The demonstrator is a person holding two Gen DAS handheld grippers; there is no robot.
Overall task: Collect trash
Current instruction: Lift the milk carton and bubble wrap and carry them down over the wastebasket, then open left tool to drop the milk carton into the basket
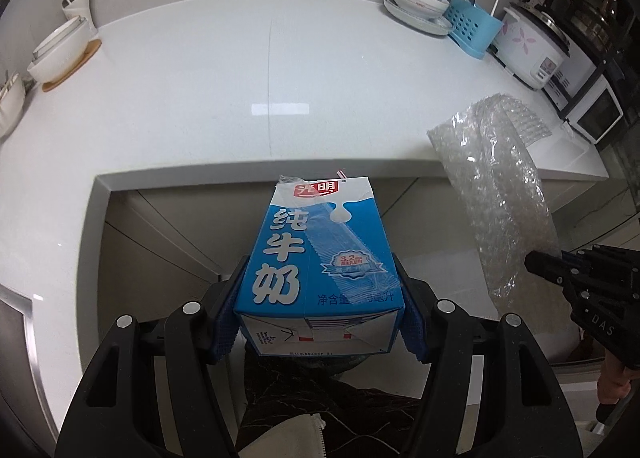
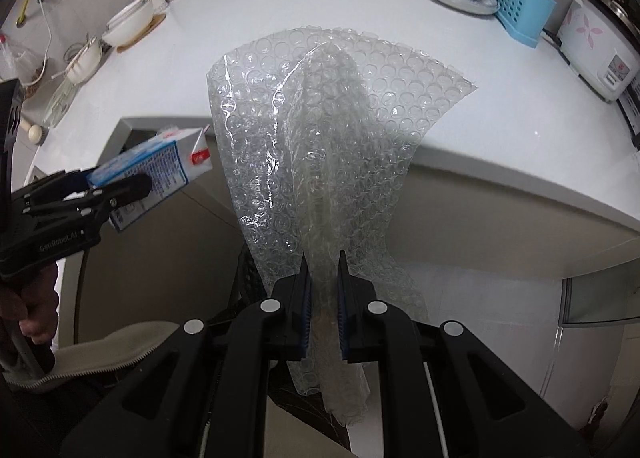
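My left gripper (image 1: 320,262) is shut on a blue and white milk carton (image 1: 316,250), its pads pressed on both sides; the carton hangs in front of the white counter's edge with its straw end away from me. In the right wrist view the same carton (image 2: 160,166) shows at the left, clamped in the left gripper (image 2: 120,190). My right gripper (image 2: 322,258) is shut on a sheet of clear bubble wrap (image 2: 332,130), which stands up between its fingers and droops below them. From the left wrist view the bubble wrap (image 1: 496,186) rises at the right from the right gripper (image 1: 540,262).
The white counter (image 1: 200,98) curves behind. White bowls (image 1: 60,50) on a wooden coaster stand at its left. Stacked bowls (image 1: 420,2), a blue utensil holder (image 1: 472,26) and a rice cooker (image 1: 532,46) stand at the back right. Cabinet doors (image 1: 168,242) lie below the edge.
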